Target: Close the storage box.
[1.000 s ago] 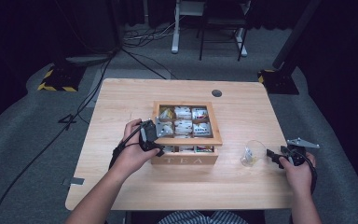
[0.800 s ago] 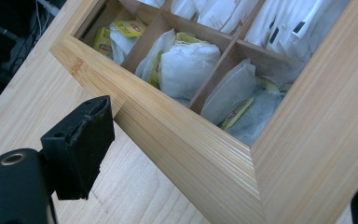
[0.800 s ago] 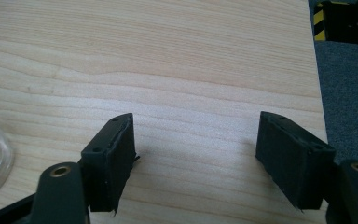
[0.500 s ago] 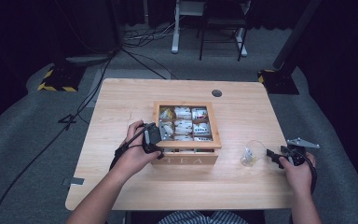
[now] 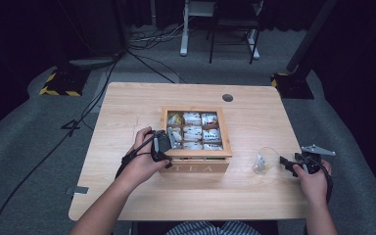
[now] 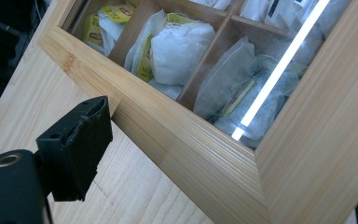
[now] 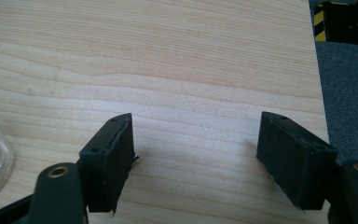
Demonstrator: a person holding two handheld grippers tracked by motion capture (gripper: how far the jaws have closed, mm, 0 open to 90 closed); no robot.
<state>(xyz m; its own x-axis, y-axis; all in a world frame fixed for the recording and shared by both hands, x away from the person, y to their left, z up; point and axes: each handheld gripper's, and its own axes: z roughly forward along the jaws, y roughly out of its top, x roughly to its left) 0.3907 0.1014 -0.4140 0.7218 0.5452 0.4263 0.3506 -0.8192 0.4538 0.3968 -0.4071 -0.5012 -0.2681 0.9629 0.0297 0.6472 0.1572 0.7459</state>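
At the tea box [image 5: 196, 147] lid's left edge we had the left gripper [image 5: 164, 142], seemingly to lift it; closure unclear. Right gripper [image 5: 293, 165] rested spread, empty, beside the glass [image 5: 264, 159].

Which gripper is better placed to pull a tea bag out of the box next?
Left. The left gripper is already at the tea box's left edge, beside the bags; the right gripper sits open over bare table near the glass cup.

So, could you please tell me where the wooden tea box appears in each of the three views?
High view: the tea box sits mid-table, the left gripper at its left edge.
Left gripper view: its frame runs diagonally across the middle, tea bags inside.
Right gripper view: not in it.
Shared landmark: the wooden table.
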